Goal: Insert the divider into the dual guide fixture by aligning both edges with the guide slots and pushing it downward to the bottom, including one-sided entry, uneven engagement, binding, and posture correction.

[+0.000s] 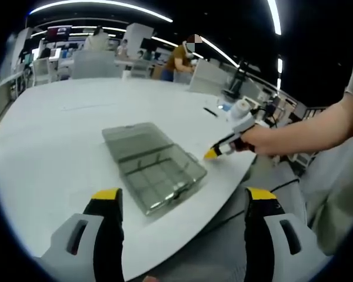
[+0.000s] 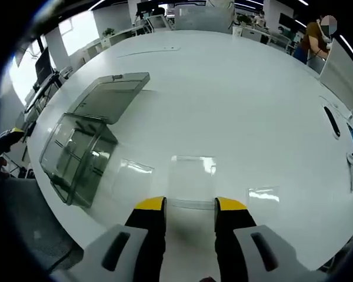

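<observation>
In the left gripper view, the left gripper (image 1: pixel 181 202) hangs with jaws spread wide, empty, above the open clear box (image 1: pixel 153 166) on the white table (image 1: pixel 53 135). In the right gripper view, the right gripper (image 2: pixel 189 205) hovers released over the flat clear divider (image 2: pixel 192 166); the box lies well left.

Open white tabletop (image 2: pixel 235 100) surrounds the clear plastic compartment box with its lid flung open (image 2: pixel 85 138), leaving free passage on the far side; a thin clear divider sheet (image 2: pixel 191 176) lies flat just beyond the right gripper (image 2: pixel 190 207), well apart from the box.
</observation>
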Tool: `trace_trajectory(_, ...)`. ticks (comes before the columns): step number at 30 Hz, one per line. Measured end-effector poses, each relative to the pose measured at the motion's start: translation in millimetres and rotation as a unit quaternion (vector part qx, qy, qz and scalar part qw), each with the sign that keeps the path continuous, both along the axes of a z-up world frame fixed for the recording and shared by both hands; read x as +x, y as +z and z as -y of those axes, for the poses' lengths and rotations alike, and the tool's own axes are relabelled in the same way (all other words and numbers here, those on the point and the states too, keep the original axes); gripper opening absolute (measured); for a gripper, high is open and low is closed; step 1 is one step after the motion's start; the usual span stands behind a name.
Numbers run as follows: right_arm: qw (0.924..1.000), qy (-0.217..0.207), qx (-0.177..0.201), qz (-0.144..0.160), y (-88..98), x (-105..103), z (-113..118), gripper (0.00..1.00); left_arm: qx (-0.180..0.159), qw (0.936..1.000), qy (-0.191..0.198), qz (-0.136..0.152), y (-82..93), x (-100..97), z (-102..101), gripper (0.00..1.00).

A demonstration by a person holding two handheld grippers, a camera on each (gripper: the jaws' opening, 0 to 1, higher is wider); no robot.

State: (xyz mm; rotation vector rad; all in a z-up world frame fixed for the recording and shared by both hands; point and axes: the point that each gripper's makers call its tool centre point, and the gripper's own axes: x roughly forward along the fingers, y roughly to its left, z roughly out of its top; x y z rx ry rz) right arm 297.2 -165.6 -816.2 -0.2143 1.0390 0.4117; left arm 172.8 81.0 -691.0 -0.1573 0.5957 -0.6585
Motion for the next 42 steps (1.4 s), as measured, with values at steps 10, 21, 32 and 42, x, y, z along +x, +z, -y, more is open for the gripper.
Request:
trace_trajectory(10, 0.9995, -0.003, -0.003, -0.031, -3.6, -6, 4, 0.28, -0.003, 1.0, 0.0, 0.002, 0.9, 0.0, 1, 0.83)
trace_trajectory(21, 0.9986, 0.004, -0.021, -0.049, -1.7, -9, 3, 0.3, -0.006, 1.0, 0.005, 0.003, 1.5, -2.7, 0, 0.82)
trace_trajectory(32, 0.9962, 0.01, -0.05, -0.07, -3.9, -11, 3, 0.3, -0.006, 0.9999, 0.007, 0.003, 1.8, -4.1, -1, 0.82)
trace_trajectory(42, 0.9927, 0.013, -0.062, -0.103, -11.0, -4, 7, 0.29, -0.007, 0.9999, 0.008, 0.004, 2.3, -3.3, 0, 0.82)
